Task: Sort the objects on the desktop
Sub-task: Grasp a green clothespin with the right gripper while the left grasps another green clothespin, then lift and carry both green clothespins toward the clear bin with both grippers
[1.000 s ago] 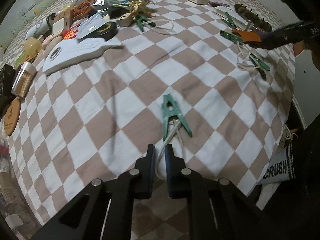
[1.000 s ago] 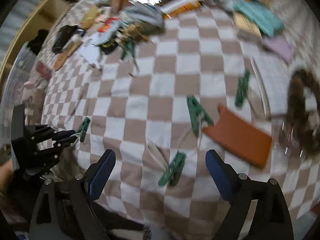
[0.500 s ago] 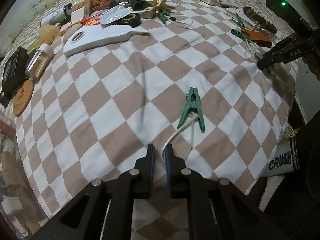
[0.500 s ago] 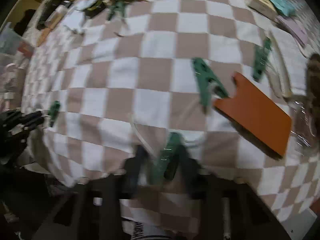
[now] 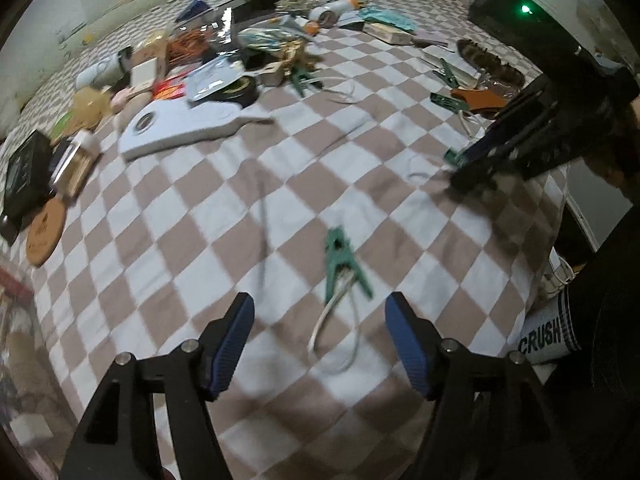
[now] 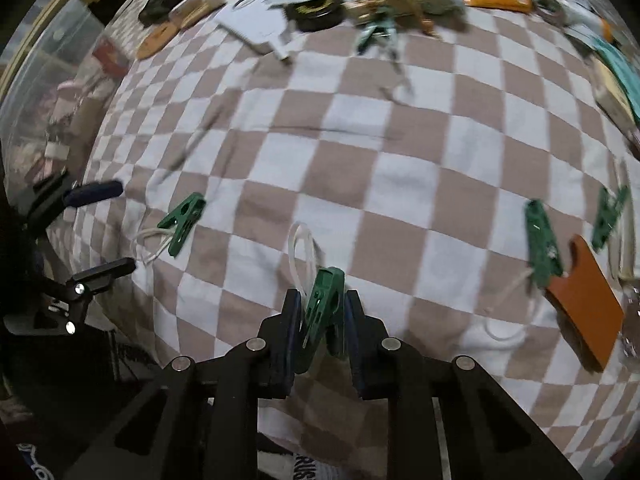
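Left tool (image 5: 320, 320) now released, green clip (image 5: 343, 262) dropped on tabletop (image 5: 200, 200).
Right tool (image 6: 320, 312) clenched on second clip (image 6: 325, 304), white cord loop attached.

Legible text: "CRUSH" in dark capitals on a white fabric item (image 5: 546, 338) hanging at the right edge of the checked cloth (image 5: 280, 184); print on the round brown coaster (image 5: 44, 232) is too blurred to read.

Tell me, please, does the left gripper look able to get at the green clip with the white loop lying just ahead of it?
Probably yes: the left gripper is open, the green clip lies on the checked cloth just ahead, and nothing lies between them.
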A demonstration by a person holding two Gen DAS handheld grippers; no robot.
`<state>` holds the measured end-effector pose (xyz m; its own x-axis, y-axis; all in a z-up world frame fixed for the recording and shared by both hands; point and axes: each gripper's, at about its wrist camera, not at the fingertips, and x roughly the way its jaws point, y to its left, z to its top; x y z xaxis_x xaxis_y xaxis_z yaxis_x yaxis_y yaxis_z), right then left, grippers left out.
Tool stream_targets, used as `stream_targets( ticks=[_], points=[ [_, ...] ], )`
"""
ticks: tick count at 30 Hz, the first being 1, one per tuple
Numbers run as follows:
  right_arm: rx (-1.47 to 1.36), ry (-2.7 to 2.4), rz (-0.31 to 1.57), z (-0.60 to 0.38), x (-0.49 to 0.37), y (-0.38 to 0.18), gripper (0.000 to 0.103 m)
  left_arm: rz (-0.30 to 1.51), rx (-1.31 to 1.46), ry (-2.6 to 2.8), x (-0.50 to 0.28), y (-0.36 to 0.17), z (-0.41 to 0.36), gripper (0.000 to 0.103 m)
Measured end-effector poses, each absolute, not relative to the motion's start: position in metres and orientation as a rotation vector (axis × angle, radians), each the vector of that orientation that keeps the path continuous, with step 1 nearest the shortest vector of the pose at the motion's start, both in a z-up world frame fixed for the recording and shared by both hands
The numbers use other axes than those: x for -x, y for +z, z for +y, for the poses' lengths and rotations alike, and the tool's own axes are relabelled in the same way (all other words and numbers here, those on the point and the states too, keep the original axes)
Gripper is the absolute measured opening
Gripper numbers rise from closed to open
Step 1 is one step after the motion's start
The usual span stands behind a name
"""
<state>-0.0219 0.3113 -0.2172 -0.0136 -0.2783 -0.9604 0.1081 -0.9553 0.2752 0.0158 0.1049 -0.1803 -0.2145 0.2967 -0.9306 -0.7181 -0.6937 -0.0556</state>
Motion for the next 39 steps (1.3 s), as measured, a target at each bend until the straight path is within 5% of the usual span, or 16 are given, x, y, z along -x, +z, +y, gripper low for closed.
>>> stream_targets(
  ticks=[10,17,27,39],
  points=[
    [-2.030,-1.998,-0.218,0.313,0.020,-0.236,0.022,0.462,1.534,1.933,0.008,-0.206,0.132,0.066],
    [-2.026,-1.974,-0.283,0.324,0.016,-0.241,0.022,0.500,1.541,1.926,0.007,-0.213,0.132,0.029],
    [-2.019,-1.989,-0.273,0.305,0.019,-0.239,0.022,0.535,1.494,1.929,-0.001,-0.206,0.135,0.028],
    [-1.825,-2.176,-0.498,0.327,0.032,-0.179,0.022,0.477,1.333,2.100,0.004,-0.150,0.117,0.028]
  ],
)
